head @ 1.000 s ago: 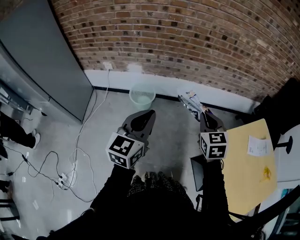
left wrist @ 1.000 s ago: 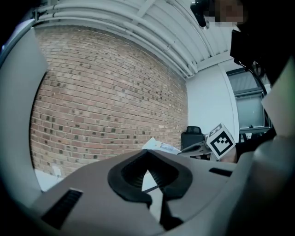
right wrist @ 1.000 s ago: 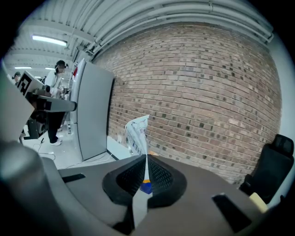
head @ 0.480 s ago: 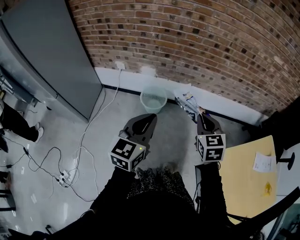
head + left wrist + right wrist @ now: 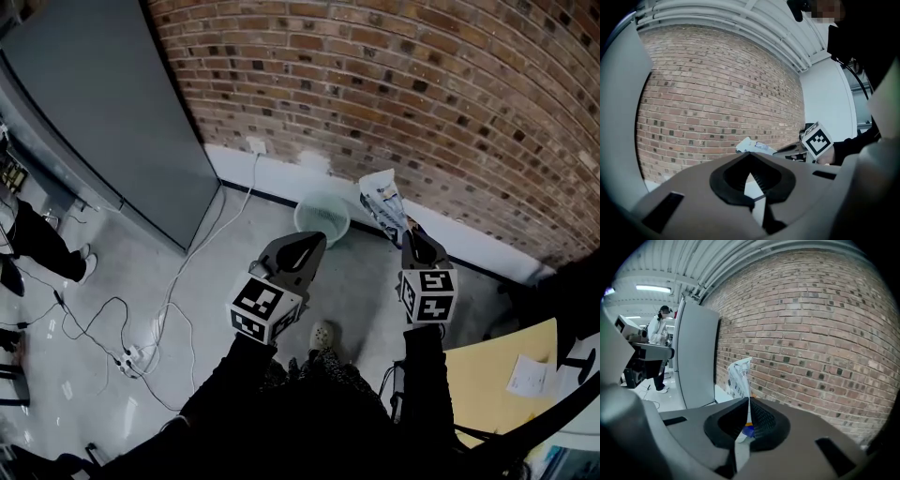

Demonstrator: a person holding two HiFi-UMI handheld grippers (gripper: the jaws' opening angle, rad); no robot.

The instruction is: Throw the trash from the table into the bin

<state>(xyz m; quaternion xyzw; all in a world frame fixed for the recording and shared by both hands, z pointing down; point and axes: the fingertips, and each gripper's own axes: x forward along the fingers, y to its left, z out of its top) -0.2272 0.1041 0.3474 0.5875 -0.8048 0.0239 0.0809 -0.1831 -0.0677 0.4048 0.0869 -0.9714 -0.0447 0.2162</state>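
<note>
A pale green mesh bin stands on the floor against the foot of the brick wall. My right gripper is shut on a crumpled white printed wrapper, held in the air to the right of the bin and above its level. In the right gripper view the wrapper sticks up out of the closed jaws. My left gripper hangs just in front of the bin, jaws together with nothing in them. The left gripper view shows the wrapper and the right gripper's marker cube off to the right.
A tall grey cabinet stands at the left, next to the wall. Cables and a power strip lie on the floor at left. A person stands at the far left. The yellow table, with a paper slip on it, is at the lower right.
Both grippers have travelled towards the brick wall and the bin, which now lies close ahead of them. The table has slid away to the lower right. The wrapper stays in the right gripper.
</note>
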